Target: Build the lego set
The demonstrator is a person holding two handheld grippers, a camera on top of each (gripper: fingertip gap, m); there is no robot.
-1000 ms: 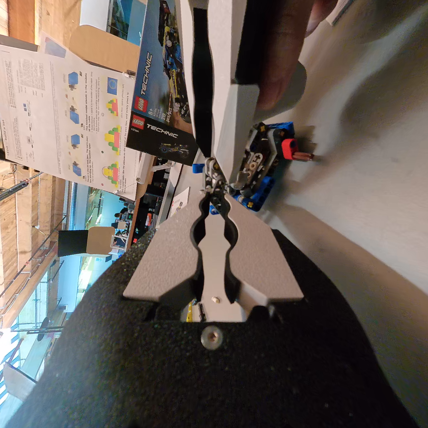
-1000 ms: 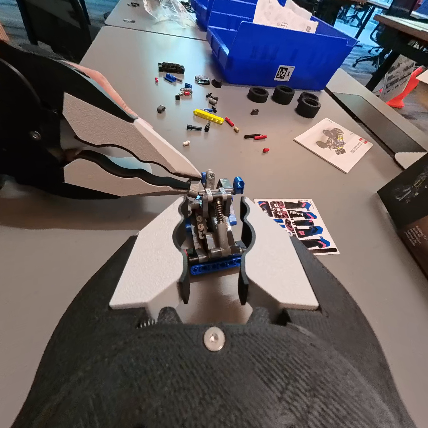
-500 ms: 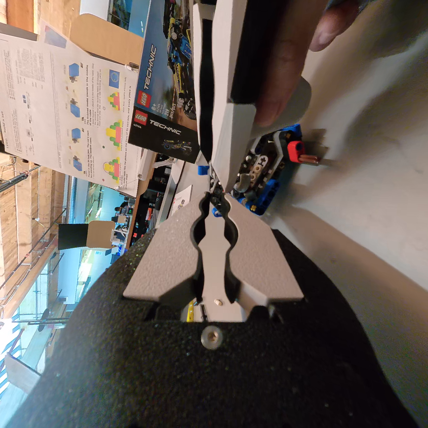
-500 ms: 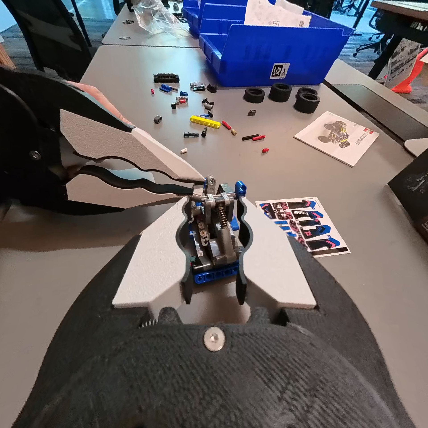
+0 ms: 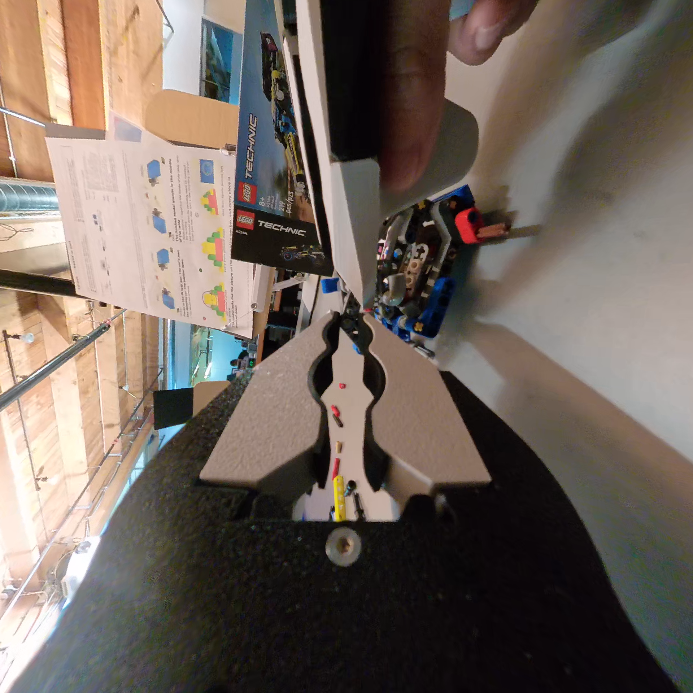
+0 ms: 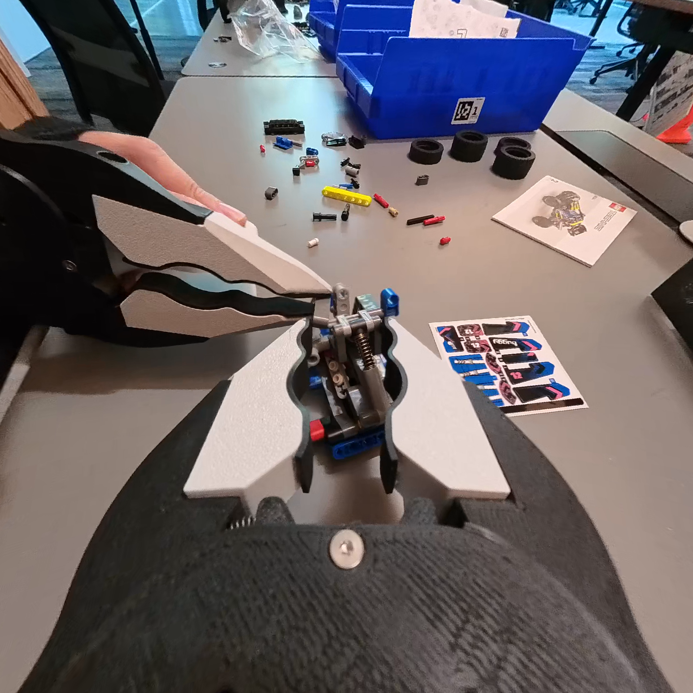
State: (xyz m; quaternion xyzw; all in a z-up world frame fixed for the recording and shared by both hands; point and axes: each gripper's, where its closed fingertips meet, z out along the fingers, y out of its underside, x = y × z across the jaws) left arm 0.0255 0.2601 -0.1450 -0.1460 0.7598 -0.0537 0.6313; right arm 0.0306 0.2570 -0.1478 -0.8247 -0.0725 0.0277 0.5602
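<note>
A partly built lego chassis (image 6: 356,375), grey, black and blue with a spring and a red piece, sits between my right gripper's (image 6: 347,324) fingers, which are shut on its sides just above the grey table (image 6: 187,375). My left gripper (image 6: 322,300) comes in from the left with its tips closed on a small grey part at the chassis's top left corner. In the left wrist view the left gripper (image 5: 349,318) pinches a small dark part. The chassis (image 5: 416,270) lies beyond it, under the right gripper's finger (image 5: 352,210) and a person's hand.
Loose parts, among them a yellow beam (image 6: 345,197), lie mid-table. Three black tyres (image 6: 468,146) and a blue bin (image 6: 450,75) stand behind. A booklet (image 6: 562,221) and a sticker sheet (image 6: 502,363) lie to the right. The set box (image 5: 270,168) and a printed sheet (image 5: 150,232) stand beyond. The grippers are tip to tip, or close to it.
The right gripper has tilted the chassis, so its red piece now shows. The left gripper has stayed pinched at the chassis's top corner and turned a little; loose parts now show between its fingers.
</note>
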